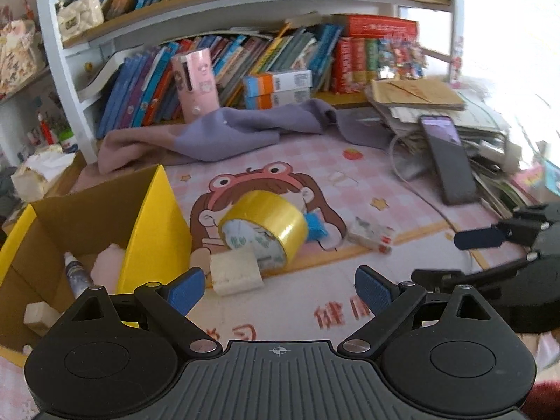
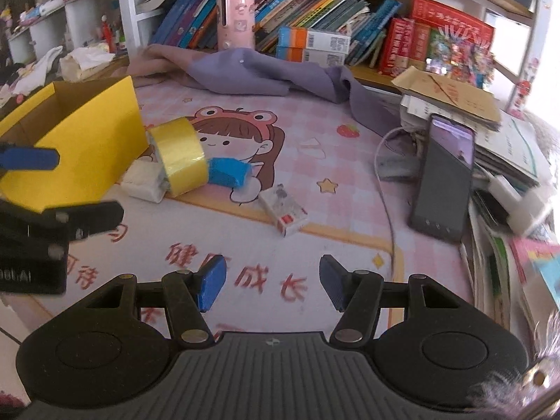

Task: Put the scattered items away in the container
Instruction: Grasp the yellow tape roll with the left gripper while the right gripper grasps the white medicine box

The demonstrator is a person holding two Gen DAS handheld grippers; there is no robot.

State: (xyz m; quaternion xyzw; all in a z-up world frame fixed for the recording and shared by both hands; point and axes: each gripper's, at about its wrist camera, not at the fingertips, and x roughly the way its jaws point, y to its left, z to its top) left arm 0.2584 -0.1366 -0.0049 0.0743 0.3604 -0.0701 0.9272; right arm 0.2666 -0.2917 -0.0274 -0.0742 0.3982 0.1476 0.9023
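A yellow cardboard box (image 1: 154, 224) stands open at the left of the pink mat; a small bottle (image 1: 75, 273), a pink soft item (image 1: 108, 266) and a white block (image 1: 38, 315) lie inside. Beside it a yellow tape roll (image 1: 266, 227) leans on a white block (image 1: 236, 271), with a blue item (image 1: 316, 225) and a small printed carton (image 1: 372, 234) to its right. My left gripper (image 1: 280, 288) is open and empty, just short of the white block. My right gripper (image 2: 273, 280) is open and empty over the mat, nearer than the carton (image 2: 285, 213) and right of the tape roll (image 2: 180, 155) and the box (image 2: 87, 140).
A phone (image 2: 444, 175) leans on a stack of papers and books (image 2: 507, 147) at the right, with a white cable (image 2: 385, 189) trailing beside it. A purple cloth (image 2: 252, 73) lies at the back before a shelf of books (image 2: 308, 10). Crumpled tissue (image 1: 38, 171) sits behind the box.
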